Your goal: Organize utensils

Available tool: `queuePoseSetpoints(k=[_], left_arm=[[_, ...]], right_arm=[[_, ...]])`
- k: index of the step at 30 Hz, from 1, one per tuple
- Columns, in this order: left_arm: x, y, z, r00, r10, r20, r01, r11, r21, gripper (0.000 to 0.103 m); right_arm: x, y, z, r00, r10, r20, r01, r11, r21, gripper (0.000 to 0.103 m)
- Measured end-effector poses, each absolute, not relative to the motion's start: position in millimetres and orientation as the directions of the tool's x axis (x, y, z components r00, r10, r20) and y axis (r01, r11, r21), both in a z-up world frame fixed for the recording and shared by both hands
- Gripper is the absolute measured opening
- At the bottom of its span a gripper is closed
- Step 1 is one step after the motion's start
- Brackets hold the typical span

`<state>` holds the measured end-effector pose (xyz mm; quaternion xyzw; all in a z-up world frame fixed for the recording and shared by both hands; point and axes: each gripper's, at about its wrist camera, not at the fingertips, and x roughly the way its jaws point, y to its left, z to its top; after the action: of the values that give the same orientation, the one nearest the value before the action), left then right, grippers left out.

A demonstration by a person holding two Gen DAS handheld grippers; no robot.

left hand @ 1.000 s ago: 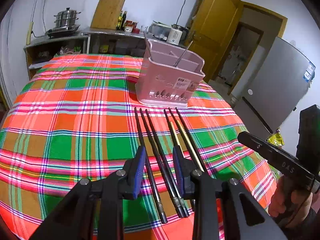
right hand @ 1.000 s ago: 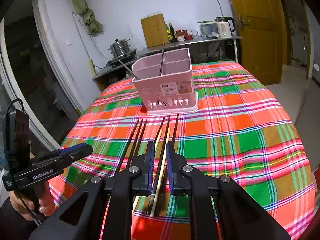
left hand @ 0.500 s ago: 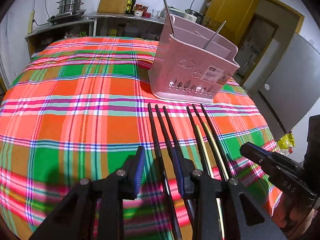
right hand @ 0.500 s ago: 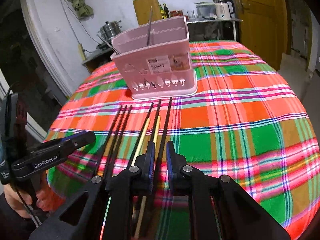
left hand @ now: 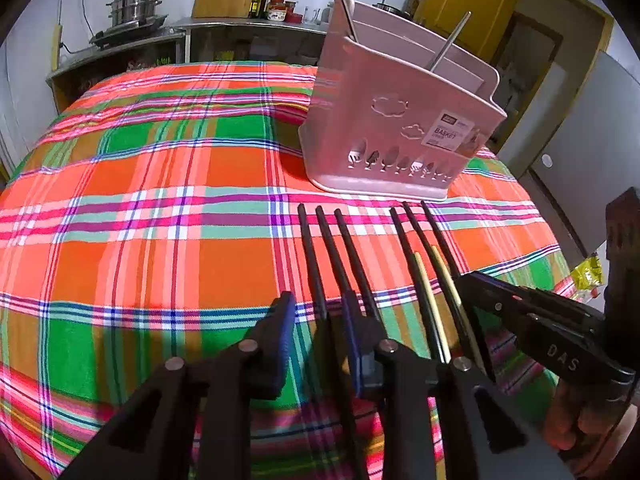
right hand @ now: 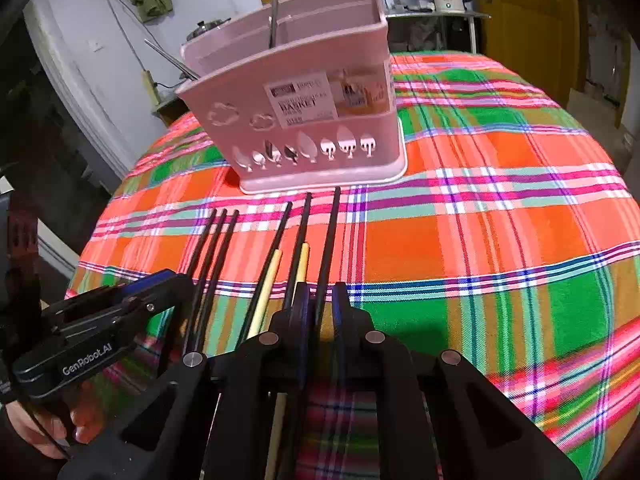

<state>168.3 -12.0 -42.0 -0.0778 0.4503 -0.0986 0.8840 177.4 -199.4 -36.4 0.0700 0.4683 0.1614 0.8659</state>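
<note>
Straddling one black chopstick (left hand: pixel 316 264) on the plaid tablecloth (left hand: pixel 140 216), the left gripper (left hand: pixel 320 312) has been closing; the right gripper (right hand: pixel 320 300) stands narrowly apart around another chopstick (right hand: pixel 326 248), near the pink basket (right hand: pixel 304 120).

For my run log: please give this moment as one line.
left gripper: closing around black chopstick | right gripper: astride black chopstick | basket: upright

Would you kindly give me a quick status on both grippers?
Left gripper jaws just been closing, leftmost black chopstick between them, not pinched. Right gripper narrow, open, rightmost black chopstick between jaws. Pink basket just beyond tips, nothing blocking.
</note>
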Motion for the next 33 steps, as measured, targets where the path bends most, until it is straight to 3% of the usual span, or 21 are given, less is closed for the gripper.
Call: queuePoseSetpoints(k=[7,21,33], left_arm=[[169,-10,-42,0.569,-0.203,-0.797,0.088,0.979,-0.186,0.012],[182,-19,-42,0.545,-0.166,-0.822,0.096,0.986,-0.135,0.012],[175,-13,-15,0.570,-0.233,-0.788,0.120,0.972,-0.200,0.008]], right_arm=[[178,-200,-35,0.508,0.316,-0.801,-0.205,0.948,0.245,0.009],[195,-190,-33,0.489,0.252,-0.835,-0.202,0.964,0.173,0.008],[185,-200,-14,0.506,0.318,-0.802,-0.208,0.947,0.245,0.006]])
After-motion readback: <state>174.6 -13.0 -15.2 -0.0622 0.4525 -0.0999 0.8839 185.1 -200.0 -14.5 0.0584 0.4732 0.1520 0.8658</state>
